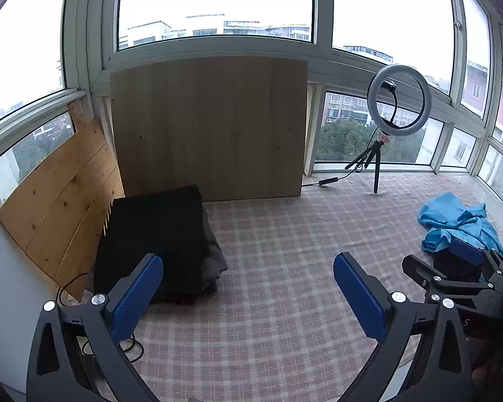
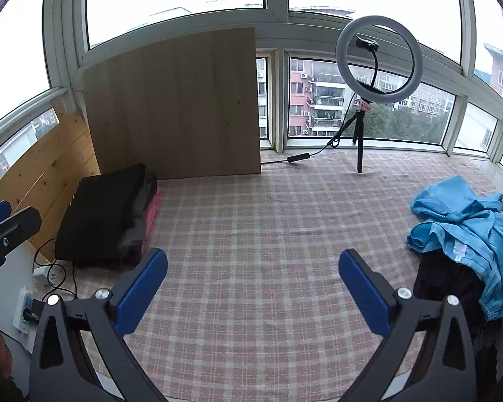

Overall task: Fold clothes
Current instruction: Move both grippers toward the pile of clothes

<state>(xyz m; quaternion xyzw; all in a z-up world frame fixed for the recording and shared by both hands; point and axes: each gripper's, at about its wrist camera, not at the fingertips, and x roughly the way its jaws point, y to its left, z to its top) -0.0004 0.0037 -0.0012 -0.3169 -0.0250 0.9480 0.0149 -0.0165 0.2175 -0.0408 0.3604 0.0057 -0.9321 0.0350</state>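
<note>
A stack of folded dark clothes (image 1: 154, 241) (image 2: 107, 214) lies at the left on the plaid sheet (image 1: 278, 254) (image 2: 268, 227), black on top with grey and pink layers beneath. At the right, a crumpled blue garment (image 1: 456, 221) (image 2: 466, 227) rests over a dark garment (image 2: 449, 281). My left gripper (image 1: 248, 288) hovers open above the sheet beside the stack, holding nothing. My right gripper (image 2: 253, 284) also stands open over bare sheet, left of the blue garment. The right gripper (image 1: 452, 268) shows at the right edge of the left wrist view.
A tall wooden board (image 1: 208, 127) (image 2: 174, 107) leans against the windows at the back, with a pine panel (image 1: 60, 201) at the left. A ring light on a tripod (image 1: 397, 107) (image 2: 377, 63) stands at the back right. A power strip (image 2: 25, 308) and cables lie at the left.
</note>
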